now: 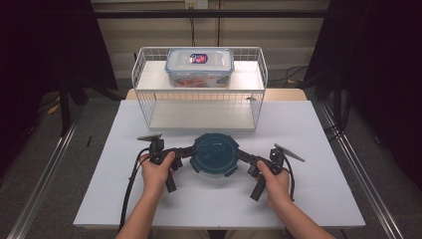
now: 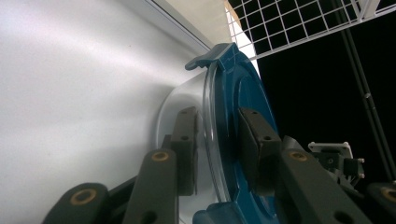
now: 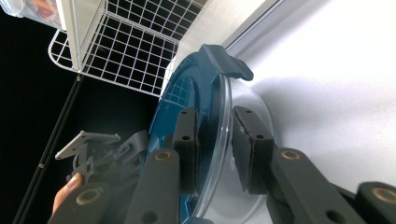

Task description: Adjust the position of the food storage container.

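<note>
A round clear container with a dark blue clip lid (image 1: pixel 215 153) sits on the white table (image 1: pixel 308 199) in front of the wire rack. My left gripper (image 1: pixel 191 151) holds its left edge and my right gripper (image 1: pixel 240 154) holds its right edge. In the left gripper view the jaws (image 2: pixel 217 130) straddle the lid (image 2: pixel 229 84) and the clear rim, with pads close against both sides. In the right gripper view the jaws (image 3: pixel 215 135) clamp the lid (image 3: pixel 191 93) and rim the same way. Each view also shows the other gripper beyond the lid.
A white wire rack (image 1: pixel 149 92) stands at the back of the table. A rectangular clear lock box (image 1: pixel 200 66) with a blue-edged lid rests on its top shelf. Open table lies to both sides and in front of my hands.
</note>
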The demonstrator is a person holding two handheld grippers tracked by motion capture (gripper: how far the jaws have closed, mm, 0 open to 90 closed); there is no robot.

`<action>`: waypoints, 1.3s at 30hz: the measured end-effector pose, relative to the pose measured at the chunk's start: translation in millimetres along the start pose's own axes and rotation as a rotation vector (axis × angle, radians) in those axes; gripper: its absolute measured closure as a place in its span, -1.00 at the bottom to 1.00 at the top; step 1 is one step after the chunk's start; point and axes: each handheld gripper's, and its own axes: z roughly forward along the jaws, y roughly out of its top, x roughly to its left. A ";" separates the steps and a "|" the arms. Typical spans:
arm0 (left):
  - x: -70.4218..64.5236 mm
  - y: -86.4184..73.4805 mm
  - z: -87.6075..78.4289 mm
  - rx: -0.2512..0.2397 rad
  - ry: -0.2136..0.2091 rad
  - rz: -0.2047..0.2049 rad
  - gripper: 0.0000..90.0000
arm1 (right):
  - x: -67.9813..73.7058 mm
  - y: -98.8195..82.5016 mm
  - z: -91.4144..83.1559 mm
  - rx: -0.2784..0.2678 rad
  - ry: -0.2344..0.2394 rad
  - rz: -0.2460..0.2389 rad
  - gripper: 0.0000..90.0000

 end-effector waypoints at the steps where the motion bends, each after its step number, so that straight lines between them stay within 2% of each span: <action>1: -1.8 -0.9 -1.4 -0.015 0.005 -0.006 0.61 | 0.7 0.7 -0.2 0.006 -0.004 0.014 0.64; 2: -1.8 -0.9 -1.4 -0.015 0.005 -0.006 0.65 | 0.7 0.7 -0.2 0.006 -0.004 0.014 0.64; 3: -4.7 -1.8 -2.8 -0.018 0.023 -0.002 0.66 | 0.4 1.6 -0.6 0.013 -0.003 0.027 0.65; 7: -6.2 -2.2 -3.3 -0.019 0.025 -0.004 0.67 | 0.2 0.6 -0.7 -0.006 -0.003 0.034 0.66; 10: -10.7 -2.3 -3.7 -0.036 0.003 0.002 0.68 | 0.6 1.2 -1.3 -0.029 0.001 0.028 0.68; 11: -16.5 -1.7 -6.3 -0.038 -0.024 0.018 0.68 | 1.7 3.6 -2.9 -0.054 0.018 0.038 0.69; 12: -16.5 -1.7 -6.3 -0.038 -0.024 0.018 0.68 | 1.7 3.6 -2.9 -0.054 0.018 0.038 0.69; 13: -24.0 -1.1 -9.8 -0.051 -0.035 0.032 0.68 | 4.5 6.8 -4.1 -0.073 0.041 0.048 0.68; 15: -27.0 -0.5 -11.8 -0.058 -0.036 0.045 0.68 | 8.2 9.2 -5.9 -0.073 0.057 0.045 0.68; 17: -33.1 0.7 -16.4 -0.093 -0.047 0.051 0.68 | 11.8 9.7 -5.8 -0.080 0.072 0.039 0.68; 20: -36.9 1.9 -20.8 -0.092 -0.035 0.060 0.69 | 14.8 10.0 -5.5 -0.082 0.074 0.033 0.68; 21: -40.3 2.8 -23.1 -0.111 -0.058 0.063 0.69 | 17.7 10.2 -4.9 -0.087 0.089 0.041 0.68; 22: -40.3 2.8 -23.1 -0.111 -0.058 0.063 0.69 | 17.7 10.2 -4.9 -0.087 0.089 0.041 0.68; 23: -46.5 5.3 -27.5 -0.127 -0.074 0.077 0.69 | 20.7 10.8 -4.9 -0.082 0.098 0.048 0.68; 24: -46.5 5.3 -27.5 -0.127 -0.074 0.077 0.69 | 20.7 10.8 -4.9 -0.082 0.098 0.048 0.68; 25: -49.3 6.5 -28.7 -0.144 -0.093 0.068 0.69 | 22.1 10.8 -4.6 -0.088 0.106 0.055 0.68; 28: -59.2 10.4 -35.4 -0.173 -0.140 0.083 0.71 | 28.0 11.1 -3.3 -0.086 0.108 0.038 0.67; 30: -67.4 11.8 -39.6 -0.195 -0.138 0.107 0.72 | 29.2 10.4 -1.2 -0.082 0.127 0.055 0.67; 31: -69.1 12.9 -41.2 -0.194 -0.127 0.110 0.72 | 33.0 9.7 -0.3 -0.087 0.132 0.044 0.67; 33: -69.0 13.8 -41.8 -0.202 -0.133 0.106 0.72 | 33.6 9.9 0.4 -0.092 0.135 0.036 0.67; 34: -68.9 13.6 -42.1 -0.204 -0.134 0.102 0.72 | 35.3 10.2 -0.3 -0.080 0.135 0.058 0.67; 35: -68.3 12.8 -43.4 -0.196 -0.131 0.120 0.72 | 33.8 10.3 1.3 -0.095 0.143 0.042 0.67; 37: -69.3 12.3 -42.9 -0.205 -0.133 0.109 0.72 | 34.3 10.2 0.4 -0.083 0.145 0.059 0.67; 39: -71.0 13.4 -43.6 -0.209 -0.137 0.120 0.72 | 34.7 10.5 0.9 -0.094 0.145 0.054 0.67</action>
